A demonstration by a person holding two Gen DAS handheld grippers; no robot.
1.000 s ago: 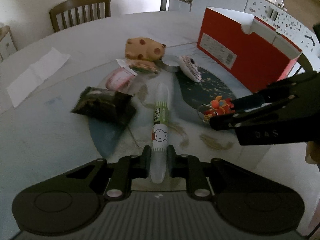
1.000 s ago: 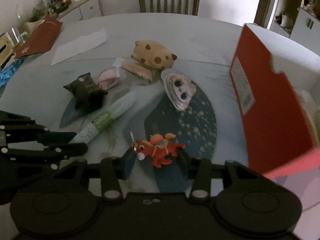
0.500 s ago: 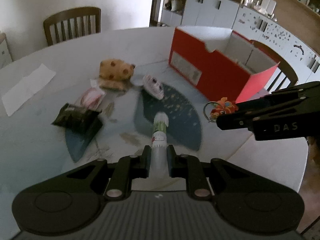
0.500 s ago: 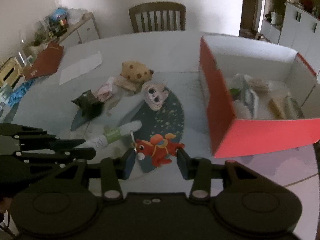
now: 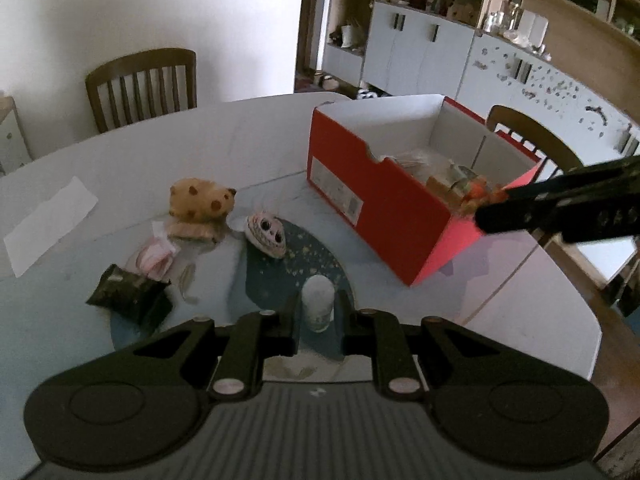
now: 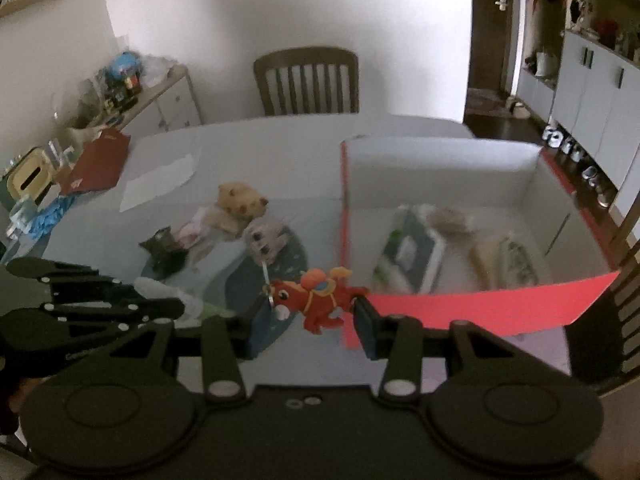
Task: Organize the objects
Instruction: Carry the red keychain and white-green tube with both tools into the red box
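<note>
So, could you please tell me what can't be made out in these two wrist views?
- Left wrist view: the tube in the left gripper is seen end-on, so its print is hidden.
- Left wrist view: the red horse keychain is mostly covered by the right gripper's fingers.
- Right wrist view: the red box contents are too blurred to identify.

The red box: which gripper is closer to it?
Right. The right gripper, holding the toy horse, is at the red box's near corner; the left gripper, holding the tube, is back over the table.
</note>
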